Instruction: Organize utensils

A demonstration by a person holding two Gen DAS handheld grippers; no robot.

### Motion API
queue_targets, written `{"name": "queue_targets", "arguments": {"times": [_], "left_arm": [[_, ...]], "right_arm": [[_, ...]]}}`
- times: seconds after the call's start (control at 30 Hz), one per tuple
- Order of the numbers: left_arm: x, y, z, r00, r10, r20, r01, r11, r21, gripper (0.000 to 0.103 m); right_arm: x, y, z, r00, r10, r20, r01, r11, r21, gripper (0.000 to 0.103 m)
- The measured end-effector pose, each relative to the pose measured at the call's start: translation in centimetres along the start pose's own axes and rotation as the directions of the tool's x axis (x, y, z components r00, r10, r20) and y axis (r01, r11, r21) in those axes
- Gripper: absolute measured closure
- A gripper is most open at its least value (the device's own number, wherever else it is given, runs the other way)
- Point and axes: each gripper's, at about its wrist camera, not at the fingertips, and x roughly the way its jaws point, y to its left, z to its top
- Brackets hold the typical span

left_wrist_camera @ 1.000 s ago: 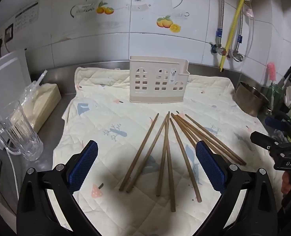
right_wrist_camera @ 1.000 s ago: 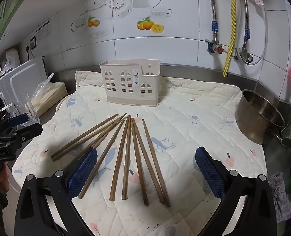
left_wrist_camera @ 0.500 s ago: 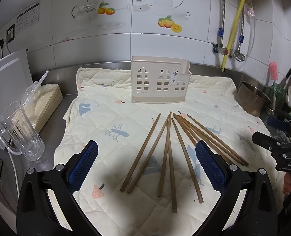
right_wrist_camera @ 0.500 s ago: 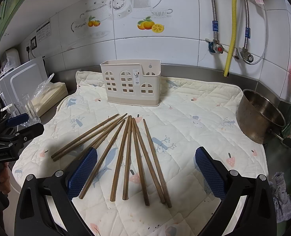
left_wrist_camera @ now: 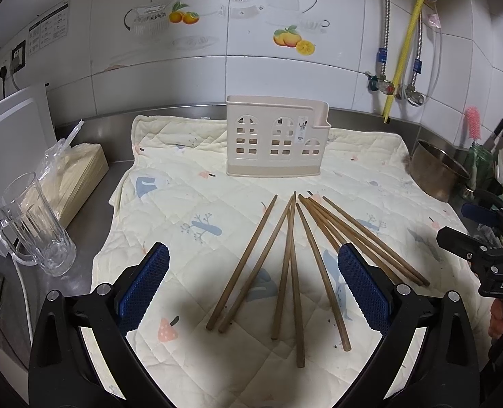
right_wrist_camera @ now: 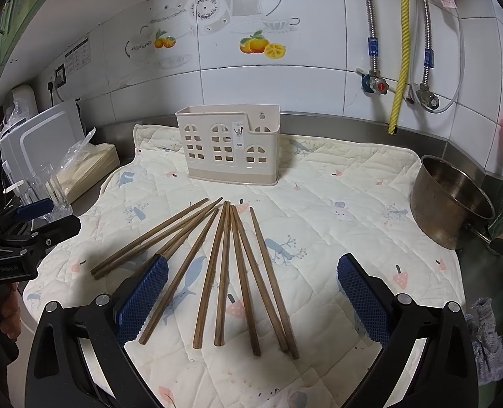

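A: What do we see at nine o'clock?
B: A glass mug (left_wrist_camera: pixel 35 224) on the steel counter, just off the quilted mat (left_wrist_camera: pixel 190 204).
A: And our left gripper (left_wrist_camera: pixel 253 287)?
B: Released, jaws wide, hovering over the near ends of the chopsticks (left_wrist_camera: pixel 290 265), which fan across the mat.
A: At twelve o'clock?
B: The beige utensil holder (right_wrist_camera: pixel 229 148), upright, apart from the chopsticks.
A: Our right gripper (right_wrist_camera: pixel 251 297)?
B: Also released, holding nothing. At three o'clock we see a metal pot (right_wrist_camera: pixel 450 200).

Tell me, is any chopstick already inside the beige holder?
No, all the chopsticks lie fanned on the quilted cloth before the holder.
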Motion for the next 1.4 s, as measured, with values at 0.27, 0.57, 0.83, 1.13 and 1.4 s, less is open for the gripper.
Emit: {"name": "queue_targets", "arguments": {"times": [0.27,0.57,0.83,1.13,1.4], "left_arm": [[0.2,-0.1,-0.1,1.0,-0.001,-0.006,0.001,1.0,-0.003,0.005],[0.5,0.2,-0.2,1.0,-0.007,-0.014,0.007,1.0,-0.007,0.005],[0.7,0.3,-0.3,1.0,-0.016,-0.017,0.015,1.0,-0.013,0.005],[0.8,0.4,-0.5,0.999,-0.024,-0.022,0.024,1.0,-0.015,0.006],[1.1,0.6,-0.6,0.999,-0.03,-0.029,0.029,0.999,-0.016,0.009]], "right_arm": [[0.1,-0.1,-0.2,1.0,0.008,-0.003,-0.008,1.0,-0.001,0.006],[0.2,-0.1,-0.4,1.0,0.011,-0.003,-0.011,1.0,0.001,0.006],[0.2,0.1,-0.5,1.0,0.018,0.0,-0.018,1.0,0.0,0.006],[0.5,-0.2,-0.8,1.0,0.022,-0.009,-0.022,1.0,0.009,0.006],[1.0,-0.5,-1.1,1.0,0.024,-0.016,-0.024,1.0,0.013,0.006]]}}
